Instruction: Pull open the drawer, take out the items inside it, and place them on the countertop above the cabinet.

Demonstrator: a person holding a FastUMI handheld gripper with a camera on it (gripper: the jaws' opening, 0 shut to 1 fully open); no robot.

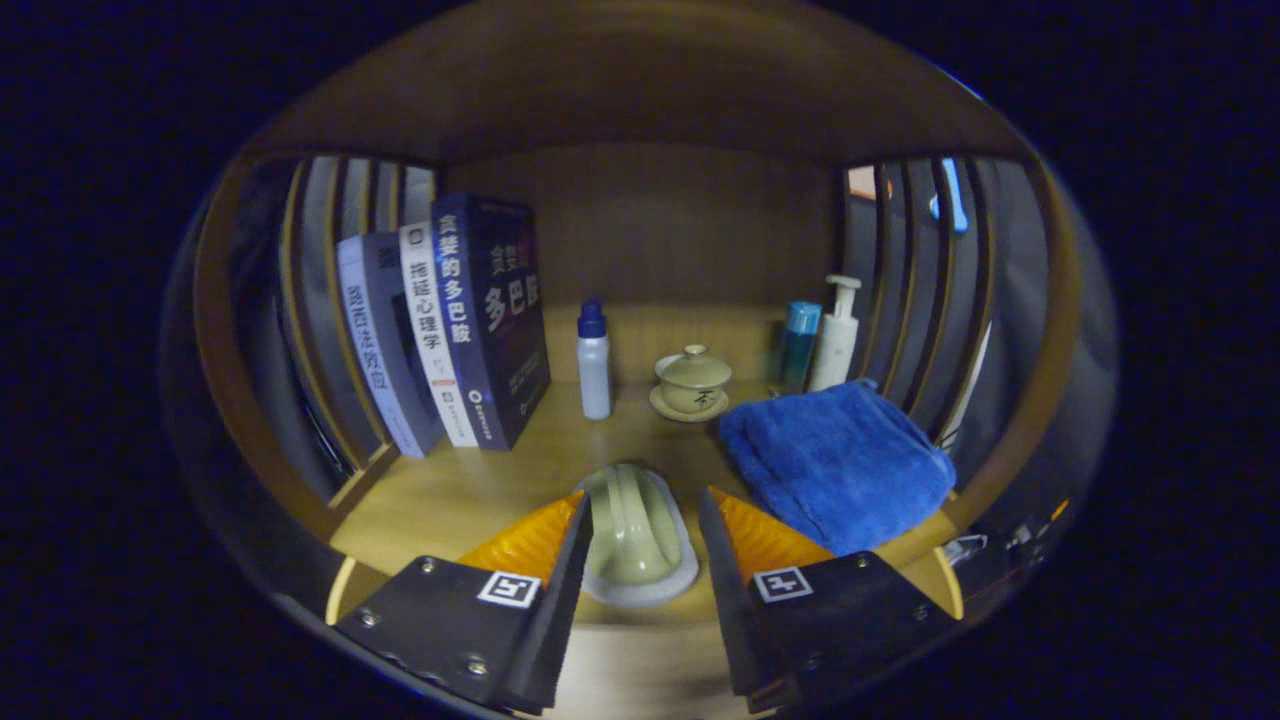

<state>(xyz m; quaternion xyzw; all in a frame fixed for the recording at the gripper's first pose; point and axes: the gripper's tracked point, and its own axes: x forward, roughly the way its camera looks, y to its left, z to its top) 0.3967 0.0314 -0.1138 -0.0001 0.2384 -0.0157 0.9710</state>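
Between spread gripper (640,545) fingers: one pale green item (632,530); beyond, three books (450,330), three bottles (594,362).

Books, bottles, a tea cup and a towel, between slatted wooden side walls (330,300).

Three upright paperback books (450,340) lean against the slats on one side, the dark-covered one nearest the small white plastic bottle with a blue cap (594,365). Near it sits an olive ceramic lidded cup on its saucer (693,383). A folded blue terry towel (835,465) lies in front of a teal cylindrical bottle (799,345) and a white pump bottle (836,340).
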